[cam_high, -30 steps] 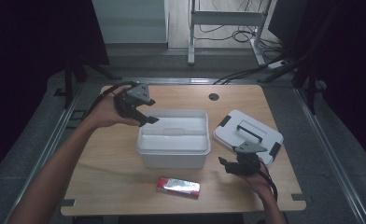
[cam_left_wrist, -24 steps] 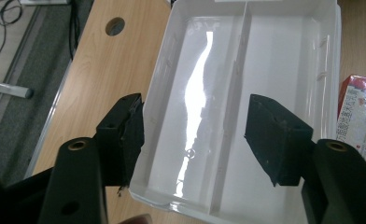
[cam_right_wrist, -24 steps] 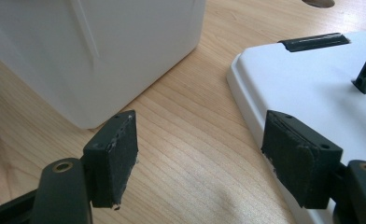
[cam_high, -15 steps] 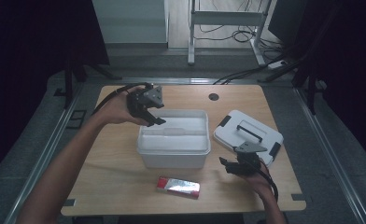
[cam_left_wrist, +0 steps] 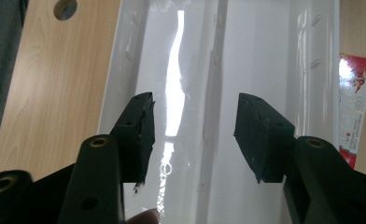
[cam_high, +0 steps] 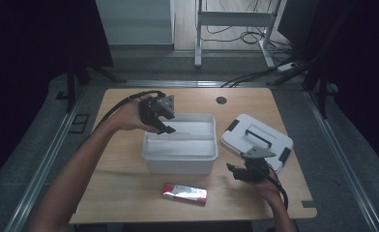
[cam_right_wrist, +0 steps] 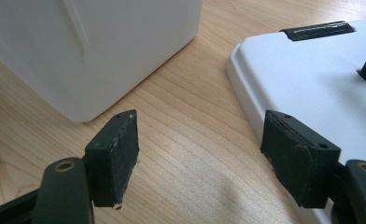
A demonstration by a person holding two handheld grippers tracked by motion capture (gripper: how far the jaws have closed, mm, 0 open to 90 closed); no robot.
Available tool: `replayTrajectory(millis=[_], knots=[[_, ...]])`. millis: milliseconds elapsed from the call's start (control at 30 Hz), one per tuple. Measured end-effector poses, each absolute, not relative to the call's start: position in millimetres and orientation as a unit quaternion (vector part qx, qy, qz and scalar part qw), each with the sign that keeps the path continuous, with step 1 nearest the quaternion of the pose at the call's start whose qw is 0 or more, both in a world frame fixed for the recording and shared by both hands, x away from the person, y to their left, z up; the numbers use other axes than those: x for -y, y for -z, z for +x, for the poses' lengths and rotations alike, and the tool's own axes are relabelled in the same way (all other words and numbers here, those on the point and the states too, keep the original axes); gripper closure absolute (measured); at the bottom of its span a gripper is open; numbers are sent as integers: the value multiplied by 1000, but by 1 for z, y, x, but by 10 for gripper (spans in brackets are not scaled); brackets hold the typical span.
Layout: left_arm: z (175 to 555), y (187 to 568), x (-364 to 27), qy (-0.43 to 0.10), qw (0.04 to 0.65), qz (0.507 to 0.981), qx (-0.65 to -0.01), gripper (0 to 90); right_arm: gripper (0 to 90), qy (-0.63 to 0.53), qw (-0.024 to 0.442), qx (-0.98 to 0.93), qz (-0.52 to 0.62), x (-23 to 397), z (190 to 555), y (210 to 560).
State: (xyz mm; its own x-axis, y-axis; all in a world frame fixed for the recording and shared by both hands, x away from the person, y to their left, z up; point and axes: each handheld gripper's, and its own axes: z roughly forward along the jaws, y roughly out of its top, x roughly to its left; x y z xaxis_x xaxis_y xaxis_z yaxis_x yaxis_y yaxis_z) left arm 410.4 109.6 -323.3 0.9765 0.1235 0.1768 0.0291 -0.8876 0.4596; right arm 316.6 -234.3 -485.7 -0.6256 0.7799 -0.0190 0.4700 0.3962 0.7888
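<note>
The left gripper hangs with its jaws spread wide and nothing between them, the black pads poised over the open white bin and looking straight down into its glossy, bare interior. From where I stand, that hand sits at the bin's far left corner, just above the rim. The right gripper is likewise released and holding nothing, low over the wooden table in the gap between the bin's near right corner and the white lid, which lies flat to the right with its black handle up. One of its jaws already overlaps the lid's edge in the right gripper view.

The red packet lies on the table in front of the bin, well apart from both grippers, and looks like the thing meant to go inside.

The risks I see: the left jaws dropping a little could catch the bin's rim and shove or tip the light, unloaded container toward the packet. The right gripper, if it closes where it is, would pinch only the thin lip of the lid, and a shallow bite could let the lid slip or swing. The trailing cable could also drag across the packet.
</note>
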Motion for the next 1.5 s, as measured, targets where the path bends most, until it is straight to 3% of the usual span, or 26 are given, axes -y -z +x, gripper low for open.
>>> replayTrajectory(millis=[700, 1500], knots=[[417, 342, -93, -54, 200, 978, -19, 625, 275, -384, 197, -817, 383, 233, 318, 489], [427, 362, -86, -36, 178, 983, -16, 706, 275, -379, 197, -818, 384, 234, 319, 491]])
